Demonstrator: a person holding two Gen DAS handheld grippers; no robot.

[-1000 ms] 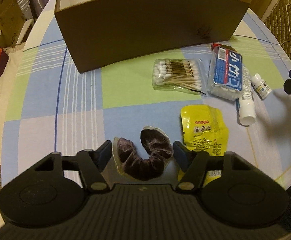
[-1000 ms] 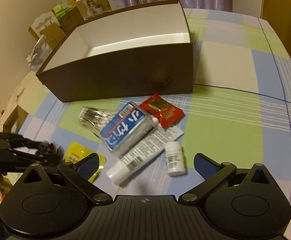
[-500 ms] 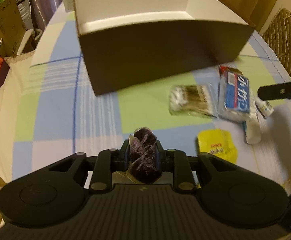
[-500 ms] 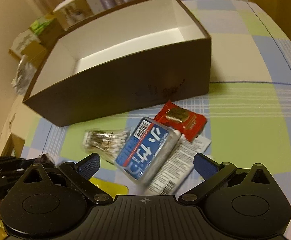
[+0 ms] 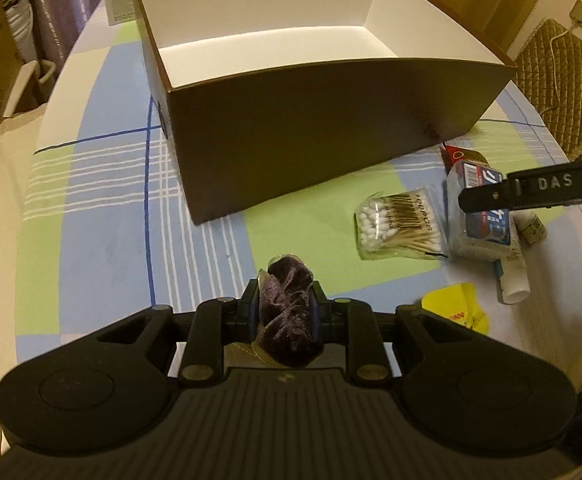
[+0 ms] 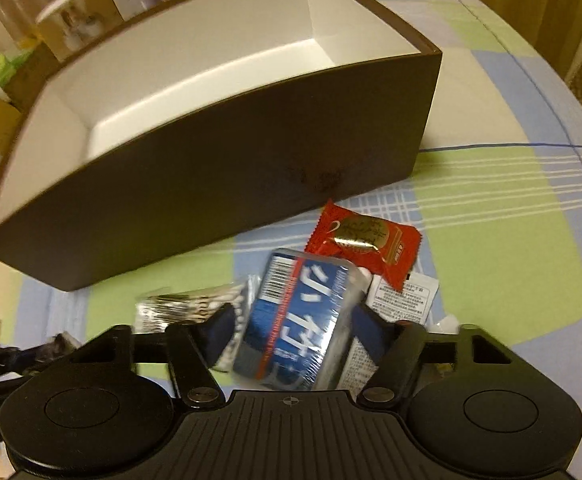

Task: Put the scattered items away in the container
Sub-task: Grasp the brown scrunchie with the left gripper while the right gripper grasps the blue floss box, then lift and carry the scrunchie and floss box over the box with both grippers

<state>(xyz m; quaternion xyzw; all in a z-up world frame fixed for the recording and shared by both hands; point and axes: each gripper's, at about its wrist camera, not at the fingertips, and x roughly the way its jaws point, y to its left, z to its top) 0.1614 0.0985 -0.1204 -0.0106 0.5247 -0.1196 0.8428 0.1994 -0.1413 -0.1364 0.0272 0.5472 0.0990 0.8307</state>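
Box [image 5: 331, 152] holds nothing yet. Left gripper [image 5: 285, 312] clamped on the scrunchie [image 5: 287, 316], short of the box's near wall. Right gripper [image 6: 291, 330] has just been closing, jaws either side of the blue pack [image 6: 295, 320]; contact unclear. Swabs [image 5: 401, 228], red sachet [image 6: 365, 244], tube [image 5: 513, 276], bottle [image 5: 533, 229], yellow packet [image 5: 457, 308] remain outside the box.

The box [image 5: 323, 148] stands open at the top, its white inside bare, and its dark near wall rises across the upper middle of both views. In the left wrist view the table [image 5: 103, 216] lies bare at left and centre, right up to that wall. At right the cotton swabs [image 5: 401, 228], the blue packet [image 5: 487, 224], a white tube [image 5: 513, 276] and a yellow sachet [image 5: 457, 308] crowd the cloth, with the right hand-held gripper [image 5: 531, 190] reaching over them. In the right wrist view a red wrapper [image 6: 365, 240] lies just before the wall; the cloth at right is bare.
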